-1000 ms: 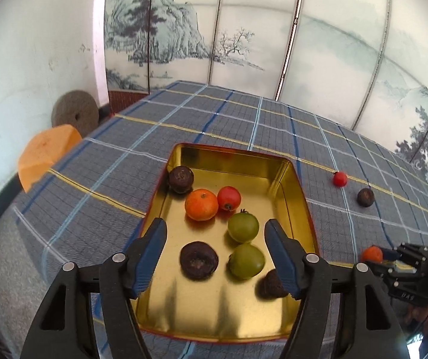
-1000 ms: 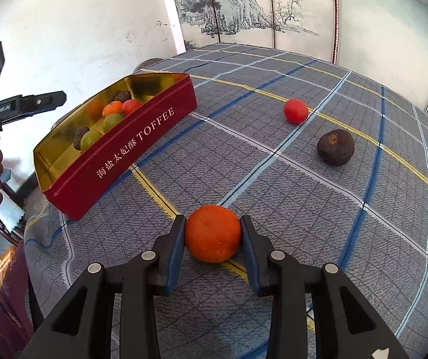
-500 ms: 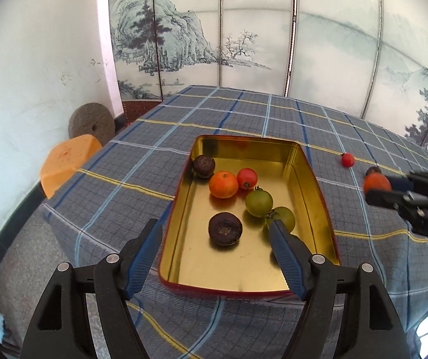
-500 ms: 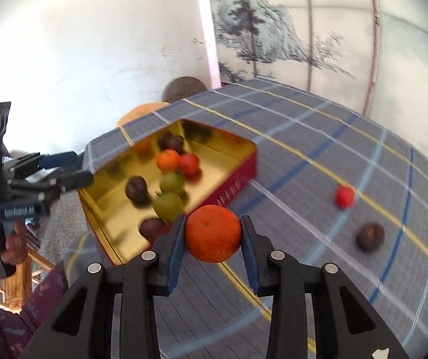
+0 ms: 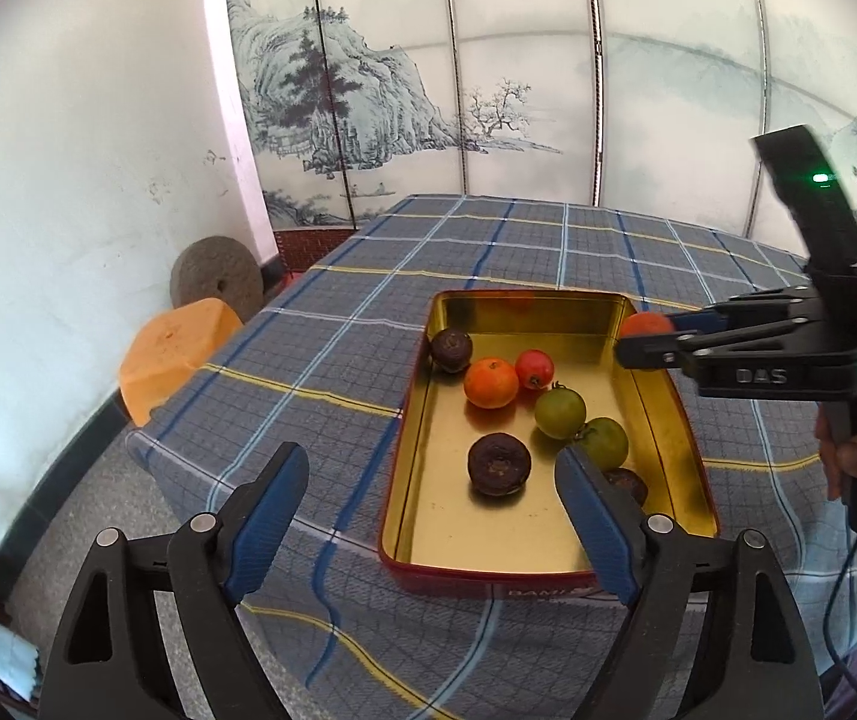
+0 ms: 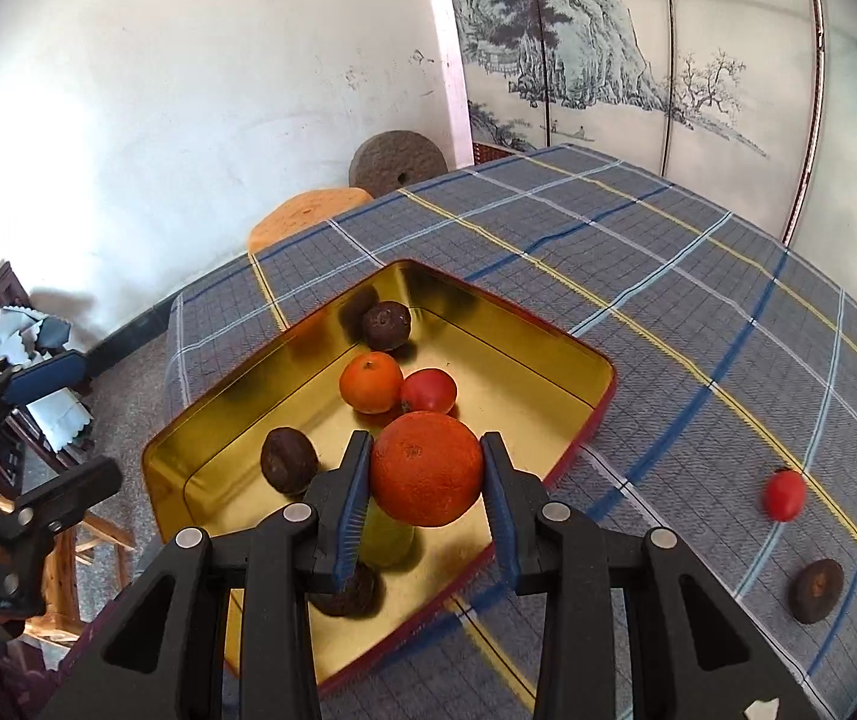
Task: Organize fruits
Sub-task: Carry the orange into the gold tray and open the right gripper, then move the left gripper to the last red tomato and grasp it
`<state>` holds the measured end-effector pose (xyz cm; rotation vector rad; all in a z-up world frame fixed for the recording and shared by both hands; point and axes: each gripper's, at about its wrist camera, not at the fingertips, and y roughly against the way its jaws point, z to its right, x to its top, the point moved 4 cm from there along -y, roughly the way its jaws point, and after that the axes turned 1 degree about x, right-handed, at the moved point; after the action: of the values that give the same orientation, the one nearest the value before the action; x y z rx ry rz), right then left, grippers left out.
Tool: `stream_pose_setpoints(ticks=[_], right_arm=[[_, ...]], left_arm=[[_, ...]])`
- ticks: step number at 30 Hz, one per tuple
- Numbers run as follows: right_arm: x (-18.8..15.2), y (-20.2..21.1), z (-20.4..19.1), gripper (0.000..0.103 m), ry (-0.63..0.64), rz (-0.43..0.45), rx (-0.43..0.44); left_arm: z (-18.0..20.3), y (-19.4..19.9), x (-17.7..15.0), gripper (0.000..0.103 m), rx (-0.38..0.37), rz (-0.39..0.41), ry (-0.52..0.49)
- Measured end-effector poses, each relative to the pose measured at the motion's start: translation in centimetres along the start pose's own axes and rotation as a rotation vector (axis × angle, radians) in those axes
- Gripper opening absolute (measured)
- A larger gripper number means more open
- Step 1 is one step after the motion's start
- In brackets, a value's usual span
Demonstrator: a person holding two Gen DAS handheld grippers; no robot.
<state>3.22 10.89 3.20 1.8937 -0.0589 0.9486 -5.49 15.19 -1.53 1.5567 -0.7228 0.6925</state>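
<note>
The right gripper's fingers (image 6: 351, 498) are clamped on an orange (image 6: 426, 468), held above the tin (image 6: 599, 399), presumably so it drops among the fruit already inside; the left gripper (image 5: 437, 513) is spread wide and empty, kept back at the tin's near end; farther off, a tomato (image 6: 784, 495) and a dark fruit (image 6: 818, 591) are left on the cloth (image 6: 698, 300).

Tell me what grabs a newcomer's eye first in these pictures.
The big orange, clamped in the right gripper and held above the gold tin, dominates the right wrist view. Next comes the tin's bright interior, with a smaller orange, a red tomato and green tomatoes inside. The left gripper hangs open near the tin's near edge.
</note>
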Motion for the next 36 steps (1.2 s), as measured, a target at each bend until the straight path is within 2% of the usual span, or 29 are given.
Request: stream_pose_setpoints(ticks=[10, 14, 16, 17, 18, 20, 23, 24, 26, 27, 28, 31, 33, 36], right_arm=[[1.2, -3.2, 0.7, 0.033, -0.013, -0.045, -0.014], [1.7, -3.7, 1.1, 0.035, -0.03, -0.038, -0.015], [2.1, -3.1, 1.7, 0.045, -0.065, -0.003, -0.027], [2.3, -2.3, 2.0, 0.049, -0.091, 0.033, -0.004], [2.5, -1.4, 2.2, 0.06, -0.108, 0.071, 0.009], [2.5, 0.9, 2.6, 0.071, -0.124, 0.146, 0.0], [1.6, 4.3, 3.7, 0.076, -0.143, 0.212, -0.022], [1.0, 5.0, 4.0, 0.081, -0.147, 0.22, -0.039], [-1.4, 7.3, 5.5, 0.089, -0.148, 0.235, -0.132], [-2.3, 7.8, 6.1, 0.094, -0.146, 0.23, -0.166], [-3.9, 8.4, 7.2, 0.096, -0.144, 0.211, -0.229], [-8.6, 9.6, 11.2, 0.096, -0.156, 0.122, -0.379], [-12.3, 10.1, 14.7, 0.096, -0.2, 0.023, -0.465], [-16.0, 11.1, 18.5, 0.096, -0.276, -0.059, -0.542]], left_arm=[[0.2, -0.4, -0.3, 0.088, 0.017, -0.011, -0.039], [0.3, -0.5, -0.4, 0.088, 0.018, -0.017, -0.044], [0.4, -0.6, -0.5, 0.088, 0.021, -0.028, -0.051], [0.5, -0.6, -0.5, 0.088, 0.023, -0.028, -0.055], [0.6, -0.5, -0.5, 0.088, 0.026, -0.026, -0.058], [0.7, -0.3, -0.4, 0.088, 0.024, -0.023, -0.063], [1.1, 0.0, -0.2, 0.088, 0.023, -0.021, -0.072], [1.3, 0.1, -0.2, 0.088, 0.02, -0.02, -0.077], [1.9, 0.3, -0.1, 0.088, 0.015, -0.024, -0.096], [2.2, 0.4, 0.0, 0.088, 0.015, -0.024, -0.105], [2.7, 0.4, 0.1, 0.088, 0.013, -0.022, -0.119], [4.3, 0.9, 0.5, 0.088, 0.007, -0.019, -0.162], [5.8, 1.1, 1.0, 0.088, -0.001, -0.011, -0.194], [8.1, 1.1, 1.9, 0.088, -0.025, -0.008, -0.239]])
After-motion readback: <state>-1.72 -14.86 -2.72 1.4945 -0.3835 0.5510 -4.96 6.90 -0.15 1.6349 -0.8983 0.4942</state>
